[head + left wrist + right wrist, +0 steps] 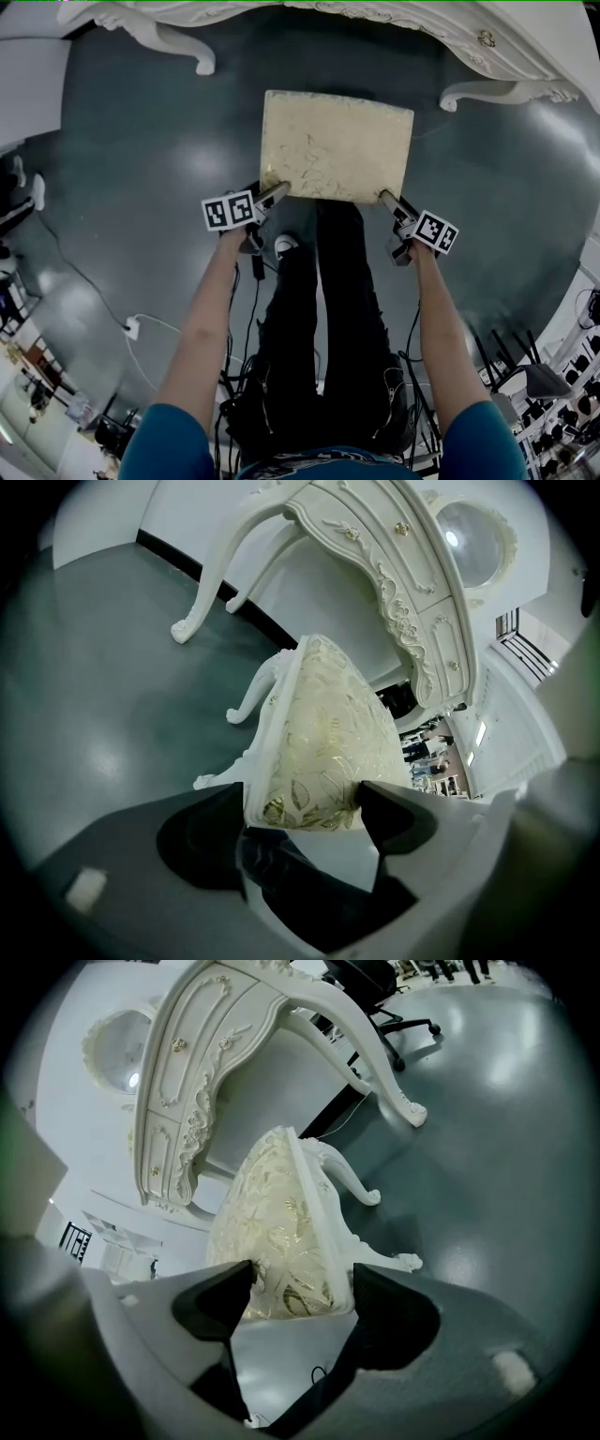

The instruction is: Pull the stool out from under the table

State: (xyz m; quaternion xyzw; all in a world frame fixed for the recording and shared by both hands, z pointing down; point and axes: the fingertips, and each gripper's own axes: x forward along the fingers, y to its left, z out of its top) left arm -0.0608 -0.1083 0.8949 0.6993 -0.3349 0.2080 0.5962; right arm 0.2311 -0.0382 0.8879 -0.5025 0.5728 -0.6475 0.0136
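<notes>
**Left claw** [272,194]: closed on the near left corner of the stool [336,145]. One pad bears on the gold-patterned cushion top and the other on the white seat rail. The spread is wide because the seat is thick.

**Stool:** it stands on the floor with its whole seat in the open. The near edge is just ahead of the person's legs [328,300]. The far edge is near the front of the bench [412,23] but, from the head view, not beneath it.

**Right claw** [392,200]: closed in the same way on the near right corner, again at a wide spread.

**Assessment:** the pull looks close to complete.
- Both claws should draw back level and at an even rate, so that the seat neither yaws nor tips on its curved legs.
- The holds are on the corners only, so a jerk could slip a pad off the cushion.
- The person will need to step back, since the legs stand directly behind the seat.

**Surface and room:**
- At left, a white plug and cable [133,326] lie on the floor, with more leads near the feet. This is a likely trip point.
- The floor [131,150] is dark grey, smooth and glossy, so the stool feet should slide.
- The bench is white and carved, with scrolled legs, knobbed drawers and a round mirror.
- At far right stand office chairs [548,380].
</notes>
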